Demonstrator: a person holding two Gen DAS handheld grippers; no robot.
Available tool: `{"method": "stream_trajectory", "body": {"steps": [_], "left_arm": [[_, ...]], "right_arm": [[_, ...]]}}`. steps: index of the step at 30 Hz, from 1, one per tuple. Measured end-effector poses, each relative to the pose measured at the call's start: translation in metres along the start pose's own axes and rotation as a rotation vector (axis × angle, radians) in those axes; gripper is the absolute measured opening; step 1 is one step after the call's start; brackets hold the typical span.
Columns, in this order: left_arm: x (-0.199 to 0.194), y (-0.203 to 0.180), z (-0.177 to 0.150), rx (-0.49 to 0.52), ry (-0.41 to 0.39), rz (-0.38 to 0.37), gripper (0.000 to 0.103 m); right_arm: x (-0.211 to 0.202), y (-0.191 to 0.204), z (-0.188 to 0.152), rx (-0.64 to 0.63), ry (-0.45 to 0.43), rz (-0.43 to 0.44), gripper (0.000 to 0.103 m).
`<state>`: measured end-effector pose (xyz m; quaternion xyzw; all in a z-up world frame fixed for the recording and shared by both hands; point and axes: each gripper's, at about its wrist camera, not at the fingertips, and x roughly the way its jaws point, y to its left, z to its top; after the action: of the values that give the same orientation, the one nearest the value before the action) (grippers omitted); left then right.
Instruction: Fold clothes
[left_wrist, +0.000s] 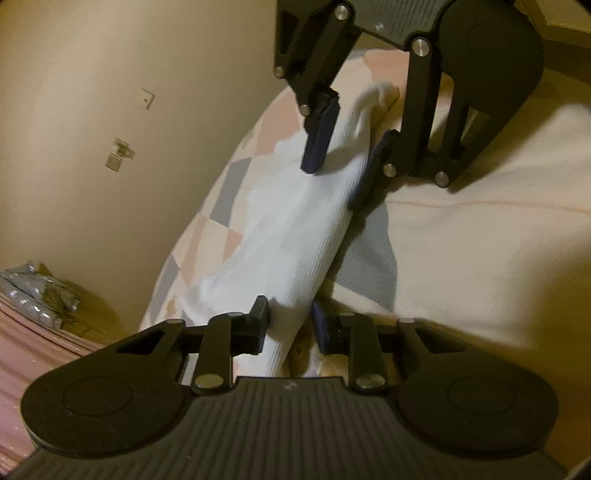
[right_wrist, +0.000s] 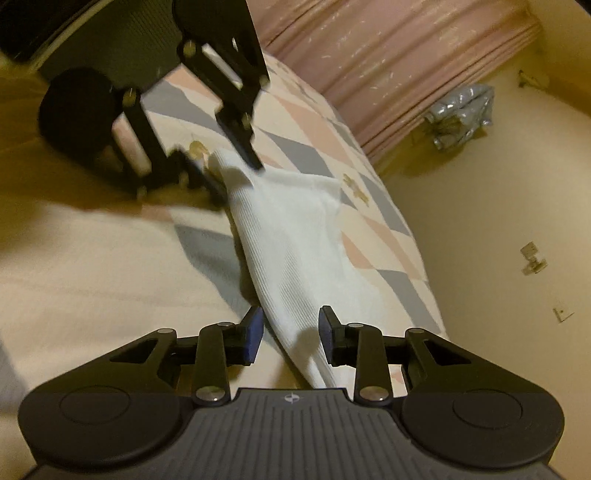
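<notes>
Left wrist view: white ribbed garment (left_wrist: 295, 236) stretched lengthwise on patterned bedspread (left_wrist: 221, 199), unfolded (possibly a sock), ends lying between parted jaws of left gripper (left_wrist: 290, 326) and right gripper (left_wrist: 347, 158), neither clamped; every fold outstanding.

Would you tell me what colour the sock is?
White, finely ribbed sock; clearest in the right wrist view.

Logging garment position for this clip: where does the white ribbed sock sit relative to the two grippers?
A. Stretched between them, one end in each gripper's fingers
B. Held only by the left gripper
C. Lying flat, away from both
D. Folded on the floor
A: the white sock runs from the left gripper to the right gripper, each end between that gripper's fingers.
</notes>
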<state>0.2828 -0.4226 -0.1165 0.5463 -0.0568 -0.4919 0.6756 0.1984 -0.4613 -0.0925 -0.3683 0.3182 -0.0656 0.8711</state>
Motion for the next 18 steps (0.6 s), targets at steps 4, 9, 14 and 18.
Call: {"method": "stream_trajectory", "body": {"steps": [4,9,14,18], "left_arm": [[0.000,0.002,-0.010,-0.015,0.010,-0.026,0.007],[-0.008,0.002,-0.017,-0.019,0.016,-0.019,0.007],[-0.016,0.006,-0.021,-0.062,0.036,-0.020,0.007],[-0.024,0.011,-0.024,-0.111,0.070,-0.013,0.010]], "right_arm": [[0.015,0.000,0.007,-0.015,0.010,0.028,0.029],[0.019,0.000,-0.002,-0.006,0.035,0.068,0.006],[0.006,-0.007,-0.015,0.072,0.060,0.081,0.006],[-0.006,-0.012,-0.025,0.174,0.074,0.082,0.006]]}}
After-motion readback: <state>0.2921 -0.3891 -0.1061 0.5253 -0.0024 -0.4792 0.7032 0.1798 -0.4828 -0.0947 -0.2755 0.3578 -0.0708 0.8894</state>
